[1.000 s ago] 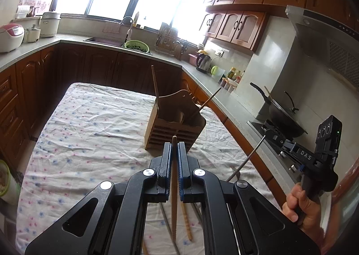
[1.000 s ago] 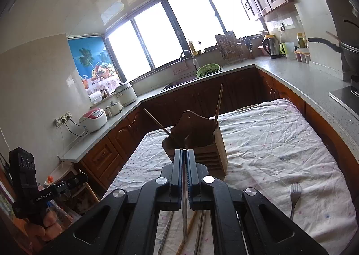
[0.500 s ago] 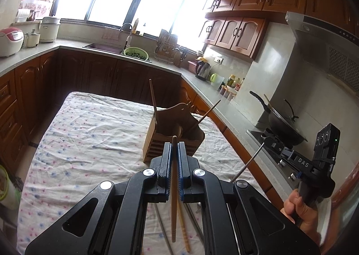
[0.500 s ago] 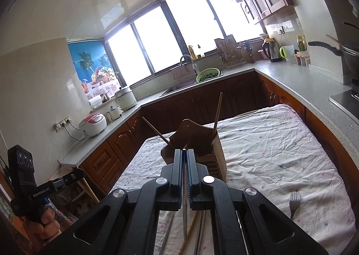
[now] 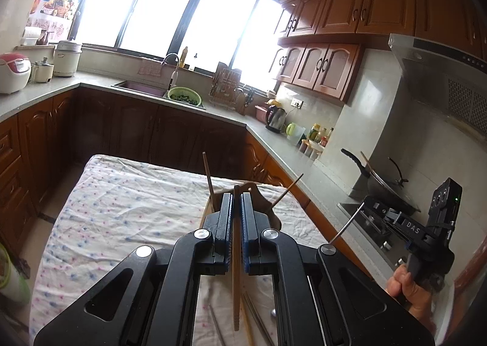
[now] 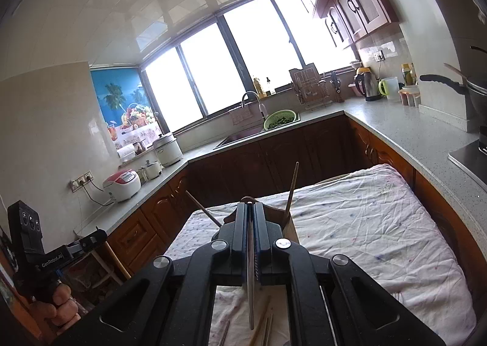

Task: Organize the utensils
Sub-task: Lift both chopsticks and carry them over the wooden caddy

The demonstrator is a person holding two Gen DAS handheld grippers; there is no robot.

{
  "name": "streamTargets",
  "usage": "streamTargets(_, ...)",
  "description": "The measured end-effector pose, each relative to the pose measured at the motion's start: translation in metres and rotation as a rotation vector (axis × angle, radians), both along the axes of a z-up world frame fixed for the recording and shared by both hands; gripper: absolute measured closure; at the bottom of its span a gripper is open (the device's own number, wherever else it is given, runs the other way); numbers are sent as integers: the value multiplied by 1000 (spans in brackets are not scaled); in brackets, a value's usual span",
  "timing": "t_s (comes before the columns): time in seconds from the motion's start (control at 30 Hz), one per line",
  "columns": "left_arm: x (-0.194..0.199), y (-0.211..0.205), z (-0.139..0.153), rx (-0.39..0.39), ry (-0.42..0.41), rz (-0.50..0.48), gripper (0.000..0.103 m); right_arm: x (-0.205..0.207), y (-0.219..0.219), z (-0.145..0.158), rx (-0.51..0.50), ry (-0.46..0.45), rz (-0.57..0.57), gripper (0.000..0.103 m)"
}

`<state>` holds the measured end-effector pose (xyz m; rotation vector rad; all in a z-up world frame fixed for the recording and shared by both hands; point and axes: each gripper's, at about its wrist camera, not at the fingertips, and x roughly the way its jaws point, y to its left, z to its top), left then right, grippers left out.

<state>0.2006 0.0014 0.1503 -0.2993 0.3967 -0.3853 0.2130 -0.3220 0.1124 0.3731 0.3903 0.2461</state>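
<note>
Left gripper (image 5: 234, 218) fingers are clamped on 1 wooden chopstick (image 5: 236, 279), upright, its lower end above loose utensils (image 5: 258, 324) lying on the cloth-covered worktop (image 5: 121, 209); right gripper (image 6: 251, 224) fingers pinch 1 metal chopstick (image 6: 250, 291); beyond both stands a wooden utensil holder (image 6: 290, 228) with 2 sticks leaning out.

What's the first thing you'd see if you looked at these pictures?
Two black claws stand right up front: the left claw pinches a wooden chopstick, and the right claw pinches a thin metal chopstick. Just beyond them, a wooden utensil holder with sticks poking out stands on the flowery tablecloth. Behind it all, big bright windows glow over the sink.
</note>
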Motion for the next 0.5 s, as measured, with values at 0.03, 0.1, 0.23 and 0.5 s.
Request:
streamTargets(0.03,4,2,4,-6,-11,3,99,3,-1,2,1,-8,-5,99)
streamTargets(0.1,12,5,10,-21,-34,9,99,11,-2,6,-1,-23,-16,99)
streamTargets(0.23,26,4,27,-33,-87,17,99,28,-7,14,3,-53,-33,99)
streamTargets(0.5,58,-3,54,-50,-167,44,99,60,-12,31,3,-106,-73,99)
